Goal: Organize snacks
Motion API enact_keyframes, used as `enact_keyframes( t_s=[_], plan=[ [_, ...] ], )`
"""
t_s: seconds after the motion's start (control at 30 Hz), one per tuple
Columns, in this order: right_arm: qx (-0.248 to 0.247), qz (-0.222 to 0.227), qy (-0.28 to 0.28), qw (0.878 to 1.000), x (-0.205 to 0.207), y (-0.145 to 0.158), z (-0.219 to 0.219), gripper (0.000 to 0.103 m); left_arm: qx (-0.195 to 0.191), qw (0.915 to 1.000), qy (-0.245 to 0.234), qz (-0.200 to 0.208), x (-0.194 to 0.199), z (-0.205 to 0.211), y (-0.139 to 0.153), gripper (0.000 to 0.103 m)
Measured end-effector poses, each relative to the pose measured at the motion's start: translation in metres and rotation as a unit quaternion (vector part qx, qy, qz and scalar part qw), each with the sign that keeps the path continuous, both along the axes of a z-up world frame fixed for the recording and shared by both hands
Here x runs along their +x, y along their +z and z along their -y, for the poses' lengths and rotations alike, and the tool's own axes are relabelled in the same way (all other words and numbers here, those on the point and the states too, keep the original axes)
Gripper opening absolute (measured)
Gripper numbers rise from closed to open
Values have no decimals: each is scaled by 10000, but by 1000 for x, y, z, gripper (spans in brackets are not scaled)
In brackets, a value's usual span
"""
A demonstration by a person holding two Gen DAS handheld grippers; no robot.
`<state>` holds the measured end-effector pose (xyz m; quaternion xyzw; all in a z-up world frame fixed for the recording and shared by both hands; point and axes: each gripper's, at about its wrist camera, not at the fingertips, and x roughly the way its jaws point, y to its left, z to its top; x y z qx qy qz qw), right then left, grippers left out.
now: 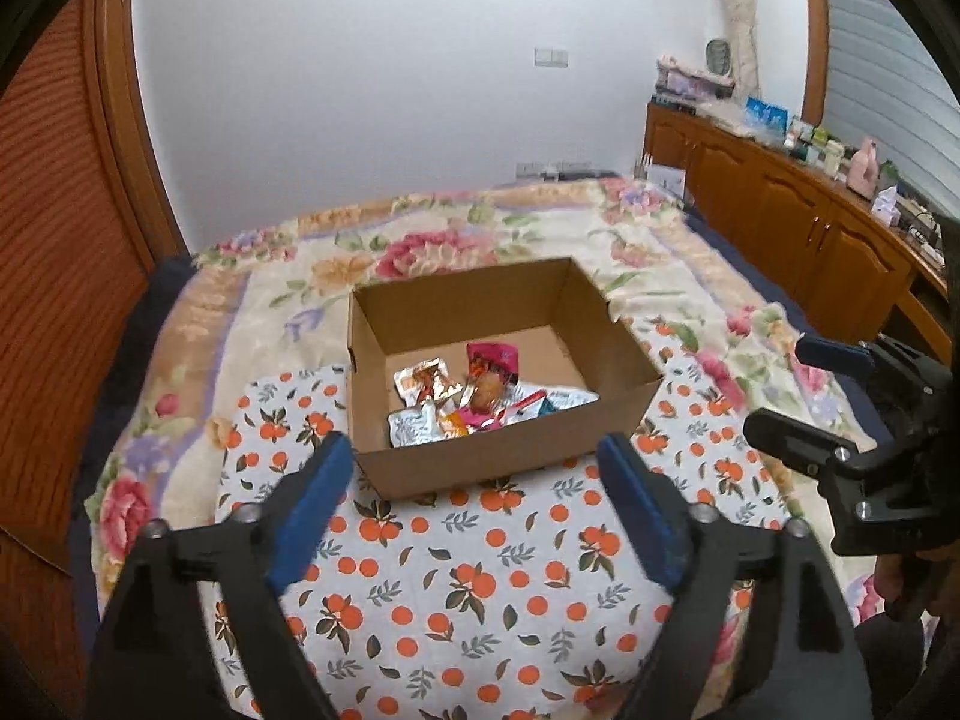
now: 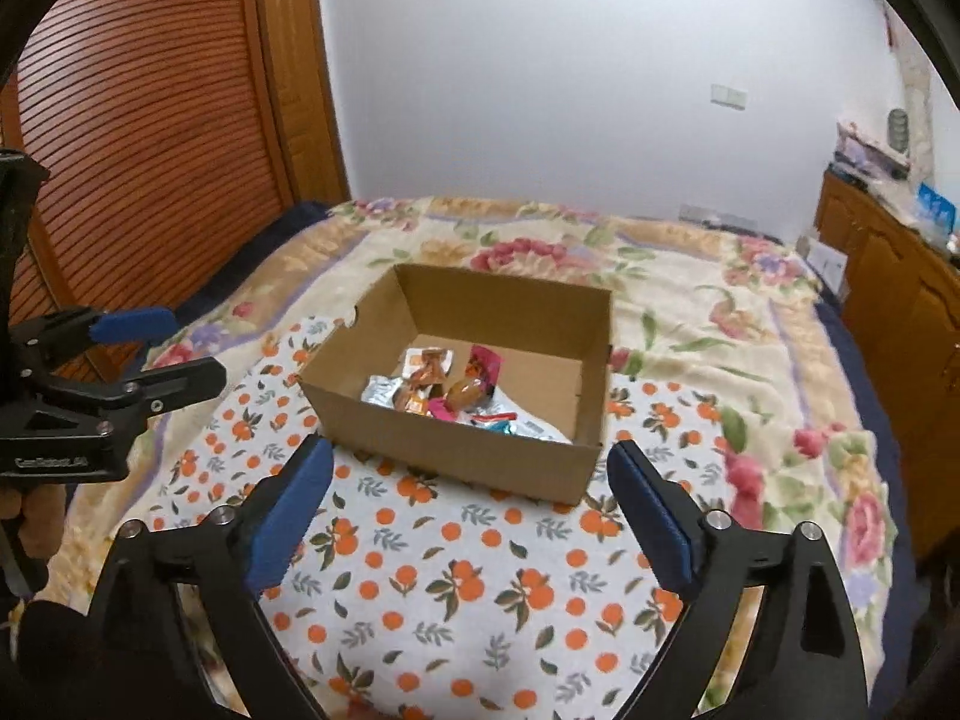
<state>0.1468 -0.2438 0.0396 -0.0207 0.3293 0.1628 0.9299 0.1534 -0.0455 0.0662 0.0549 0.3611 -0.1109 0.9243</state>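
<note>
While snacks [image 1: 480, 396] lie in the box [image 1: 510, 462], left tool [image 1: 474, 450] and right tool [image 2: 471, 456] gape wide, empty.

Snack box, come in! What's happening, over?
Left gripper and right gripper open, empty. Snacks all inside cardboard box on orange-print cloth. Nothing in the way.

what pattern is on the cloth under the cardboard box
White cloth printed with oranges, orange dots and leaves, under the open brown cardboard box; clearest in the right wrist view.

A plain white wall [image 1: 372, 90] backs the bed [image 1: 540, 240] with its floral blanket; wooden cabinets [image 1: 780, 204] line one side, a slatted wooden door [image 2: 138, 120] the other.
</note>
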Motion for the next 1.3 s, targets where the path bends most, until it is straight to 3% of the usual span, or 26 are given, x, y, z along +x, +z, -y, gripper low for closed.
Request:
enact_keyframes(
  t_s=[0.03,0.27,0.43,0.9,1.3],
  plan=[
    [34,-11,-22,10000,-6,1,3,103,-19,10000,-6,58,-7,2,4,93],
    [234,207,-284,9991,-42,4,23,103,-140,9996,62,248,-38,6,11,103],
    [463,411,-434,9971,-67,2,39,103,87,9978,248,608,-68,9,9,103],
    [492,731,-582,9944,-119,5,53,103,-123,9949,431,906,-122,3,2,103],
    [569,866,-566,9930,-150,-16,44,103,-47,9897,499,1343,-167,-2,-9,103]
  ],
)
